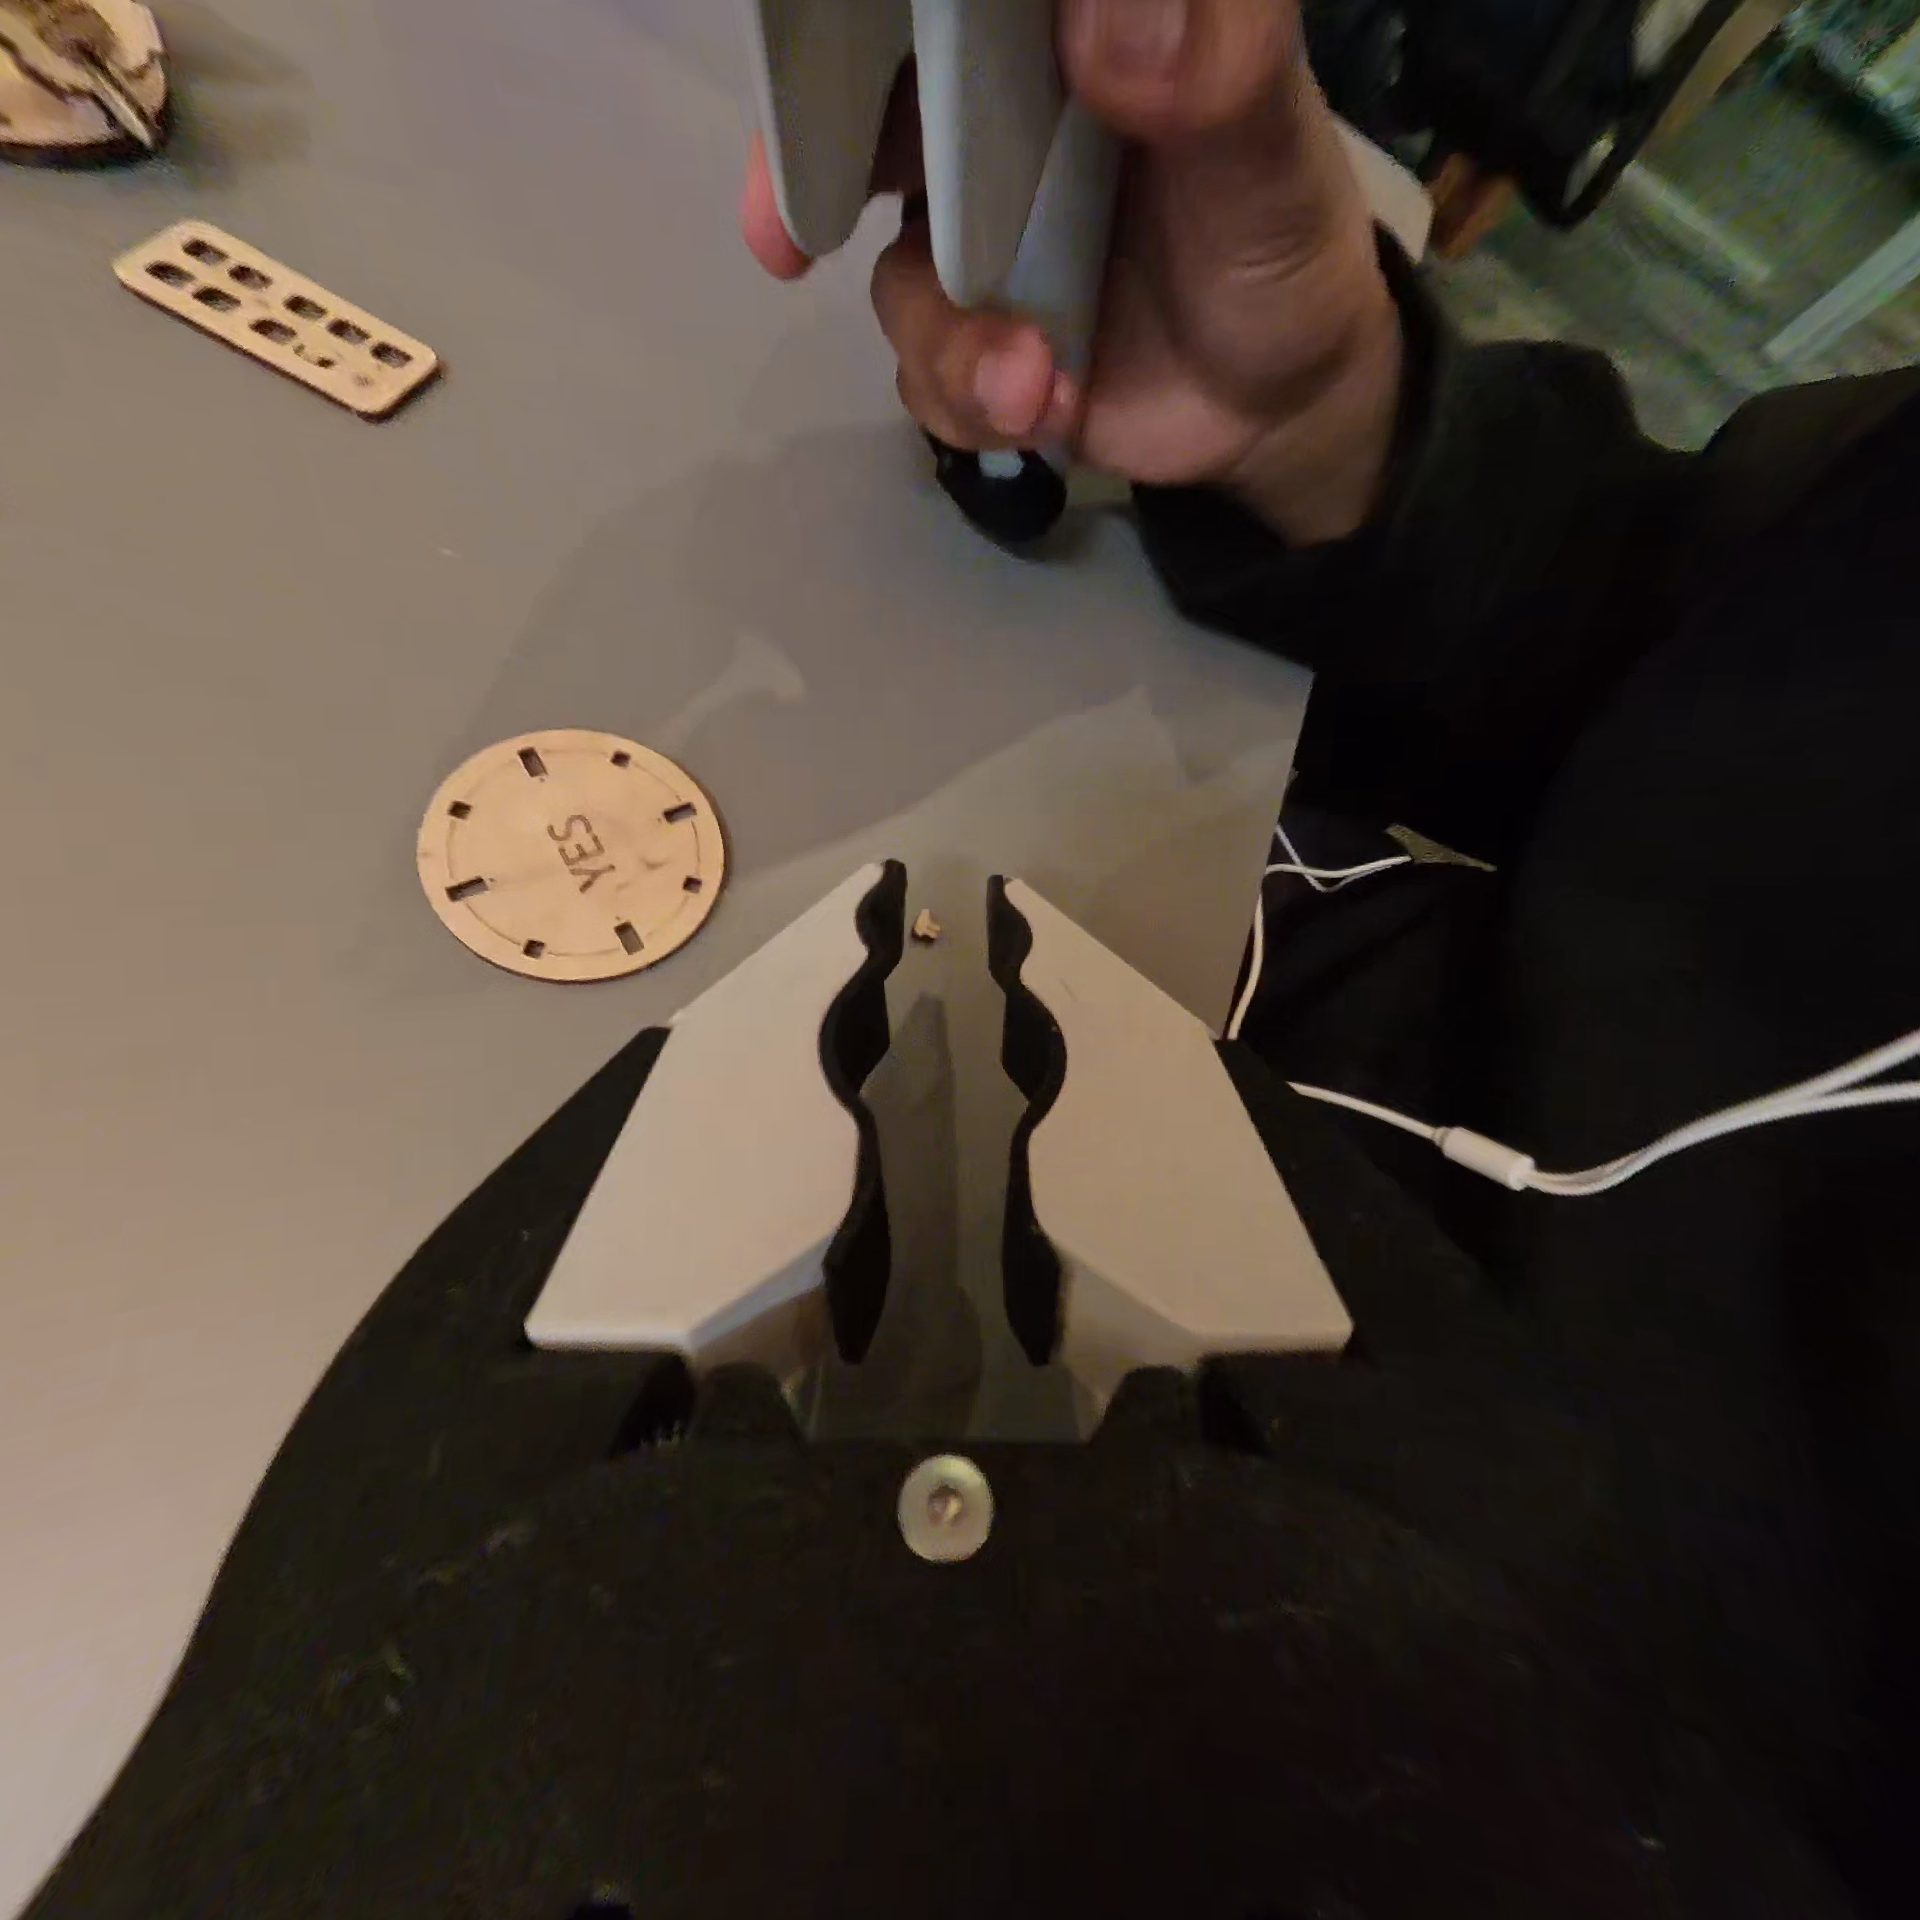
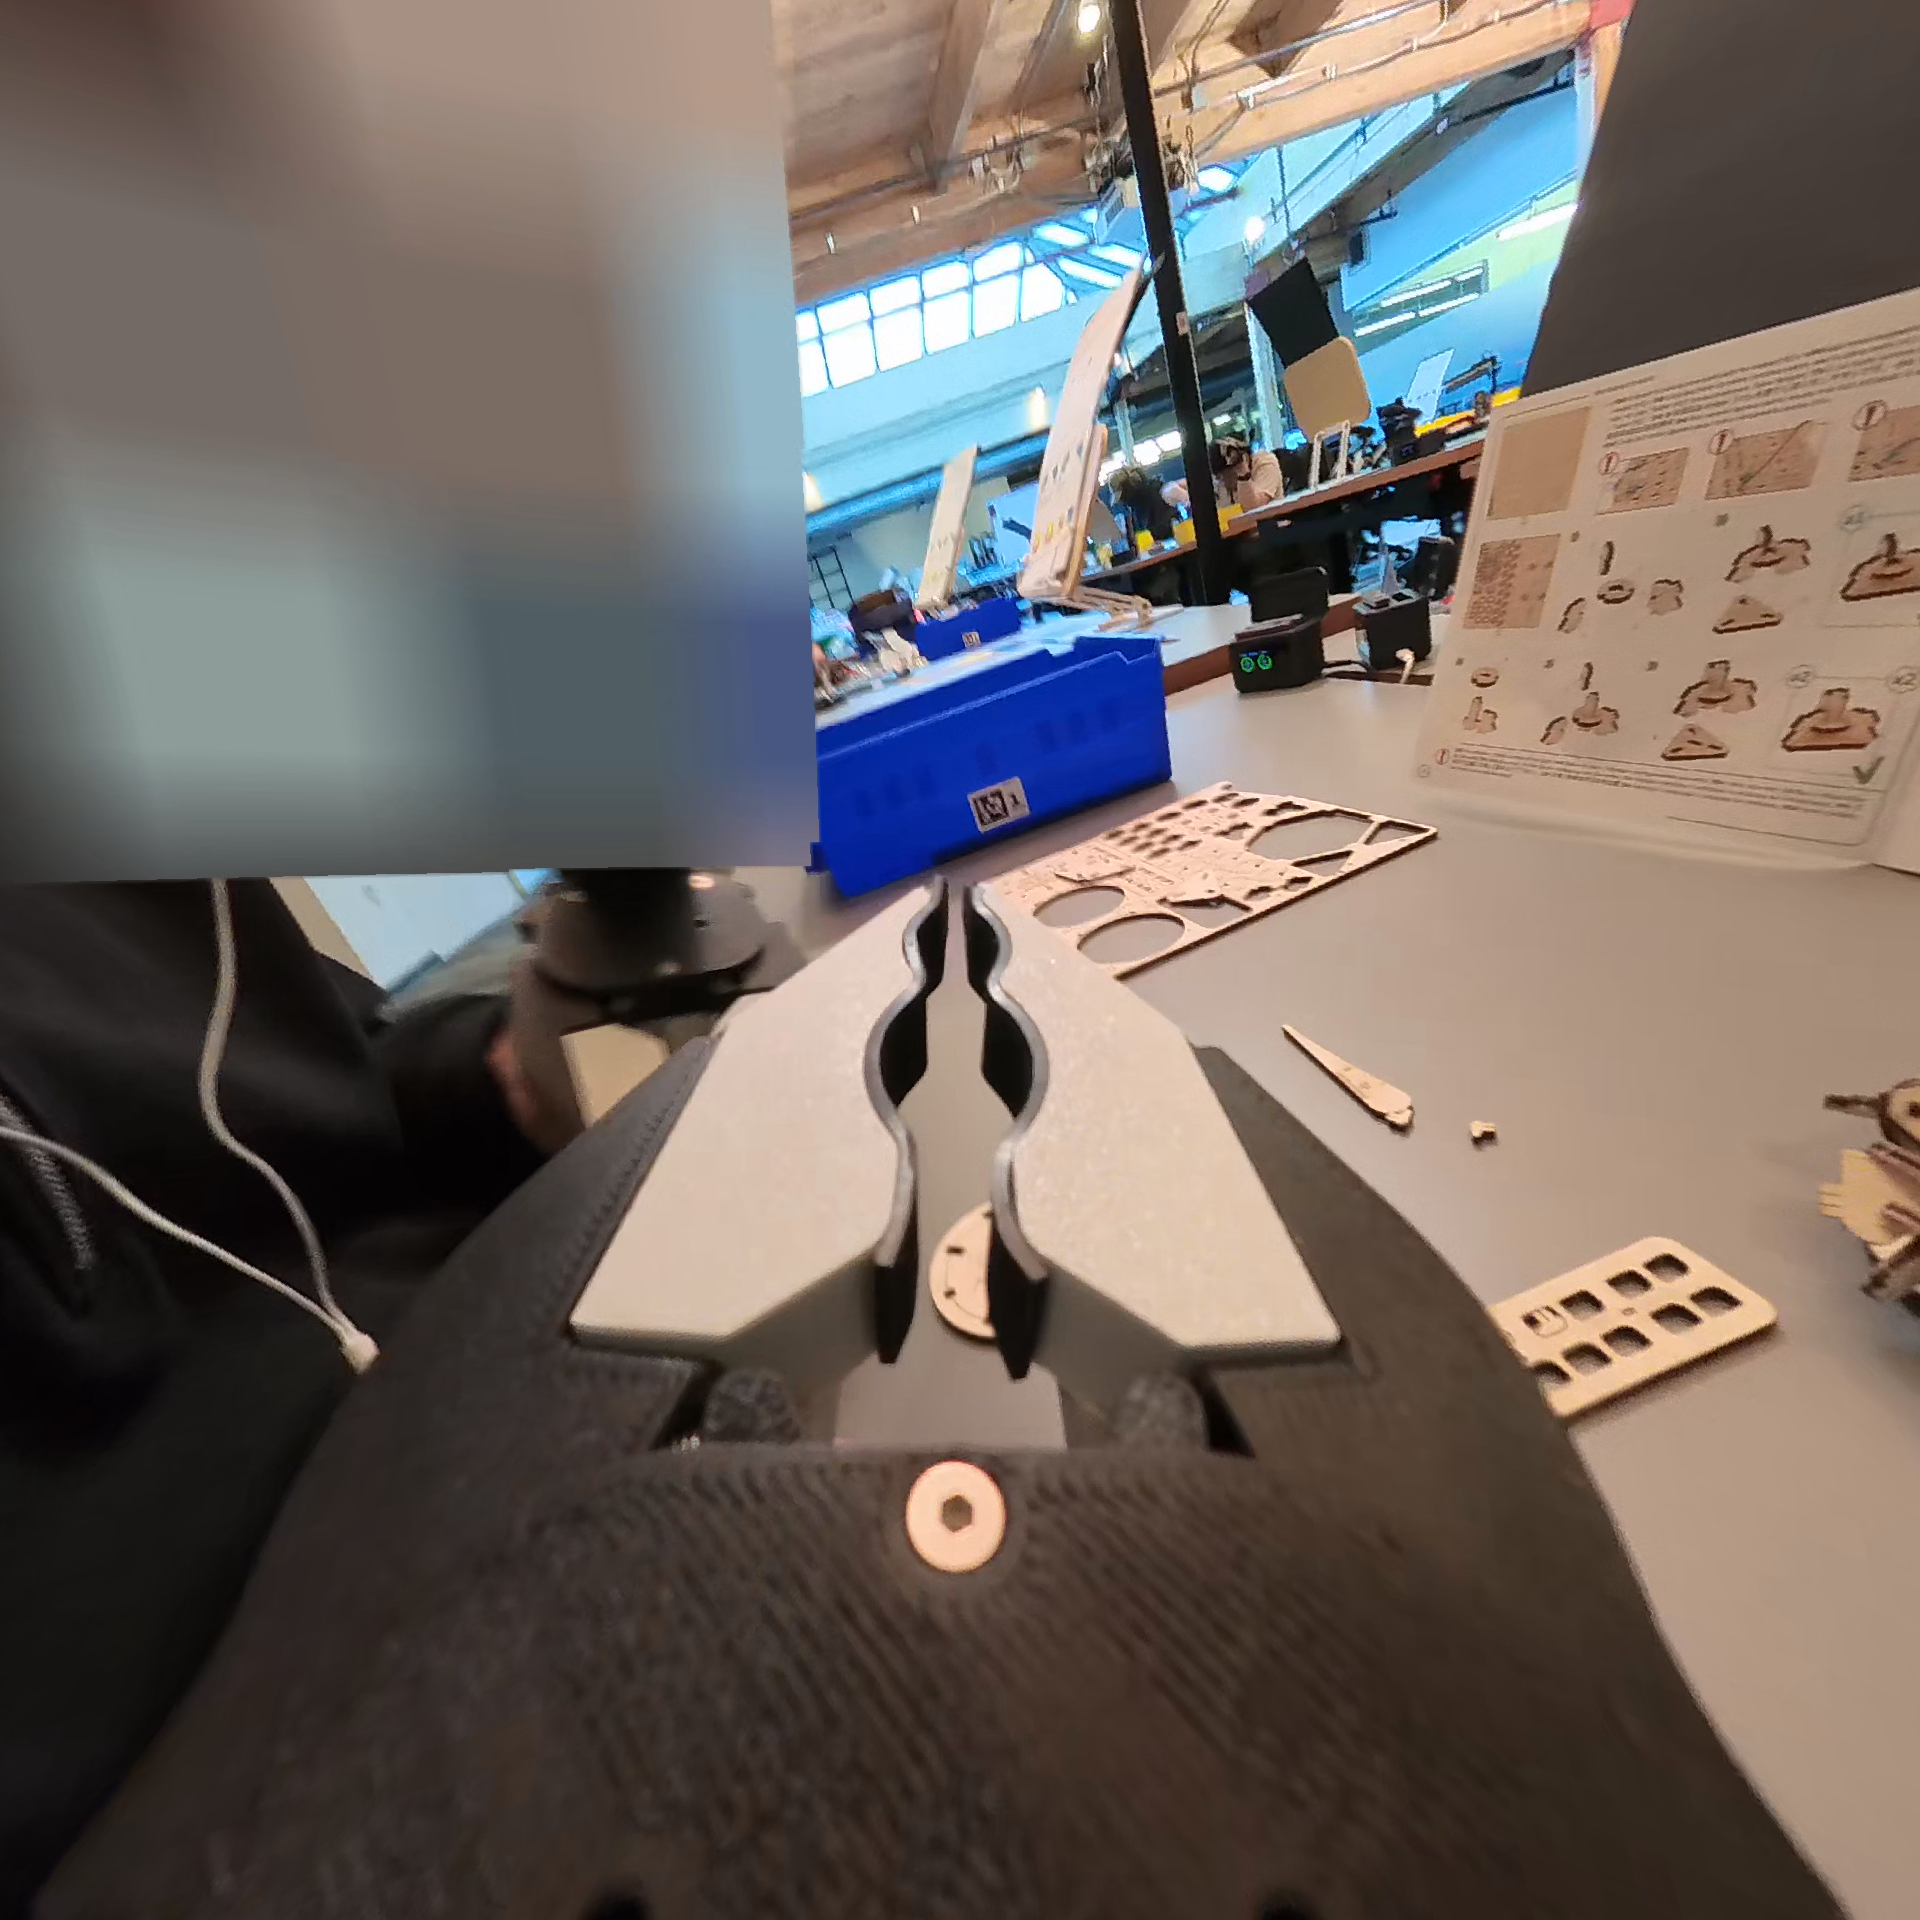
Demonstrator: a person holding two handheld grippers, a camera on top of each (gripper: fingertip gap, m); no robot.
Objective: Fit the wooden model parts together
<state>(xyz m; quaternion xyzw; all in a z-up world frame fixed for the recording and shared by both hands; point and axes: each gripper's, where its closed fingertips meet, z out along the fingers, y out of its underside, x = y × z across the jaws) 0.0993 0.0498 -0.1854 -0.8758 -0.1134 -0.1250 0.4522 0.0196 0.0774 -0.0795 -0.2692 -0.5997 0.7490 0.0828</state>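
As the left gripper (image 1: 940,883) hangs low over the grey table (image 1: 312,623), its jaws stand apart with a clear gap. A tiny wooden chip (image 1: 923,925) lies on the table between the tips, nearer the left finger. Neither pad presses on it, so it is not gripped.

Just left of that gripper lies a round wooden disc (image 1: 569,852) with slots about its rim. A slotted wooden strip (image 1: 275,317) lies farther off, and a part-built wooden piece (image 1: 73,73) sits at the far corner. A white cable (image 1: 1558,1164) trails off the table edge on the right.

A hand (image 1: 1195,312) grips a grey handle above the table, well clear of the left gripper.

The right gripper (image 2: 956,902) is raised and points across the table toward a blue box (image 2: 987,748). Its jaws are closed, the tips all but meeting, and I see nothing held between them. Beyond it and to the right lie a punched-out wooden sheet (image 2: 1216,883) and a thin wooden sliver (image 2: 1351,1081). A printed instruction sheet (image 2: 1683,603) is propped up behind them.
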